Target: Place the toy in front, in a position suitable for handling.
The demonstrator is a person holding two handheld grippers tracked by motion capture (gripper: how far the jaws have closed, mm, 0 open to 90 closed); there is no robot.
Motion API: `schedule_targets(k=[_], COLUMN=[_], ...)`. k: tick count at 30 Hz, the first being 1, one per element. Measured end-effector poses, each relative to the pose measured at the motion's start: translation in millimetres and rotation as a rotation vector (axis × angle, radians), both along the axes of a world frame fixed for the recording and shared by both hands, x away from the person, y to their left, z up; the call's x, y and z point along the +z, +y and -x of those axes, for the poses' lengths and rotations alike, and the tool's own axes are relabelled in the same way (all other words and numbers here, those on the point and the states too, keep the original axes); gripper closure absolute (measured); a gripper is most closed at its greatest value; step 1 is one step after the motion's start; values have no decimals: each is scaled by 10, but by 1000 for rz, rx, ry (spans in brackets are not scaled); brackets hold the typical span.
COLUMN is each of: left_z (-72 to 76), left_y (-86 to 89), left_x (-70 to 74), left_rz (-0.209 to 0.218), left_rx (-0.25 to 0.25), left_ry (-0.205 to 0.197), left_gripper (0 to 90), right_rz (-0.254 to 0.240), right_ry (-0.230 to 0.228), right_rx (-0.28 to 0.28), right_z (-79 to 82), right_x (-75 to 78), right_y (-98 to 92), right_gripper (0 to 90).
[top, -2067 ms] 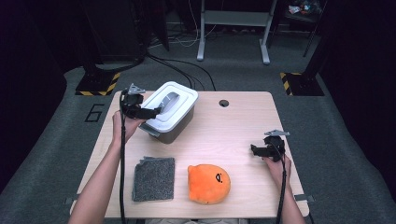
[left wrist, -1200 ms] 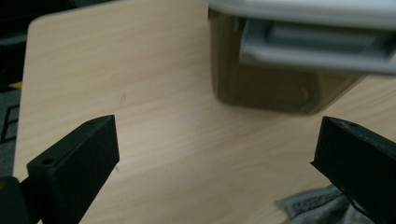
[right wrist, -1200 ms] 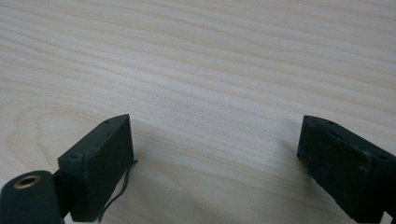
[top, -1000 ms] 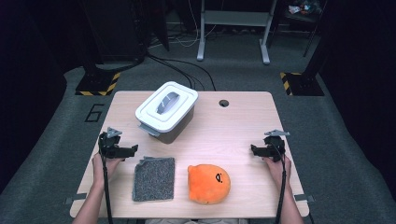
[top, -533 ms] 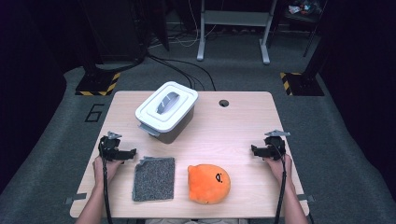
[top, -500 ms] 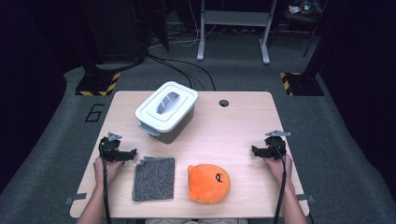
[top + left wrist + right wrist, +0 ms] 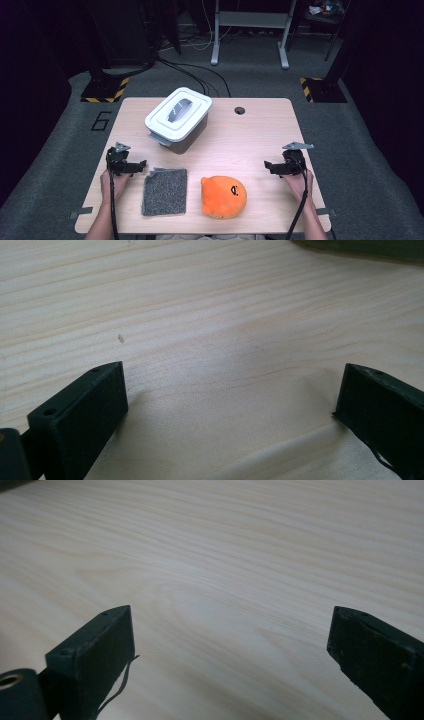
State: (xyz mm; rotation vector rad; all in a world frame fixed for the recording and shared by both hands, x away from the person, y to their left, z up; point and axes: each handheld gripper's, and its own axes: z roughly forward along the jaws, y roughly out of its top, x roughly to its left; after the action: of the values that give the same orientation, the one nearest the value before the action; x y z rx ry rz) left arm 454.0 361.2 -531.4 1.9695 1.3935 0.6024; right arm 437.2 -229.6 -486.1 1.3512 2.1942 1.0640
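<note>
My left gripper (image 7: pixel 140 165) rests low over the wooden table (image 7: pixel 260 135) near its front left, jaws pointing right toward a grey textured mat (image 7: pixel 165 191). In the left gripper view it (image 7: pixel 230 390) stands open over bare wood. At the front right, my right gripper (image 7: pixel 268 165) points left; its jaws have just been opening. The right gripper view shows it (image 7: pixel 230 630) open with nothing between the jaws. An orange plush (image 7: pixel 223 196) lies between the two grippers, close to the front edge. A white lidded box (image 7: pixel 178 118) stands at the back left.
A small round hole (image 7: pixel 239 110) sits in the table near its back edge. A dark edge (image 7: pixel 360 247) of something crosses the top right of the left gripper view. Dark floor, cables and stand legs surround the table.
The left gripper has come away from the white box's lid and dropped to the table's front left. The right gripper has shifted only slightly.
</note>
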Motion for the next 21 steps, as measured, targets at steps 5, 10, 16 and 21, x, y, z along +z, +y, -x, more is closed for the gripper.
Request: schedule_targets(k=[5,10,16,21], left_z=[2,3,3,4], left_y=[2,-1,-2,-2], left_x=[2,1,1,1], left_rz=[-5,-4,-4,-4], left_rx=[-3,4,5,7], left_ry=[0,-3,-4,-3], left_gripper=[0,0,0,0], right_rz=[-6,-13,-10,-25], right_ry=[-15,-17,-8,-27], right_rx=[103,193,275,322], right_z=[209,360,482,560], right_x=[171,233,273,335], right_y=[167,323,492,568], right_gripper=[33,9,0,0])
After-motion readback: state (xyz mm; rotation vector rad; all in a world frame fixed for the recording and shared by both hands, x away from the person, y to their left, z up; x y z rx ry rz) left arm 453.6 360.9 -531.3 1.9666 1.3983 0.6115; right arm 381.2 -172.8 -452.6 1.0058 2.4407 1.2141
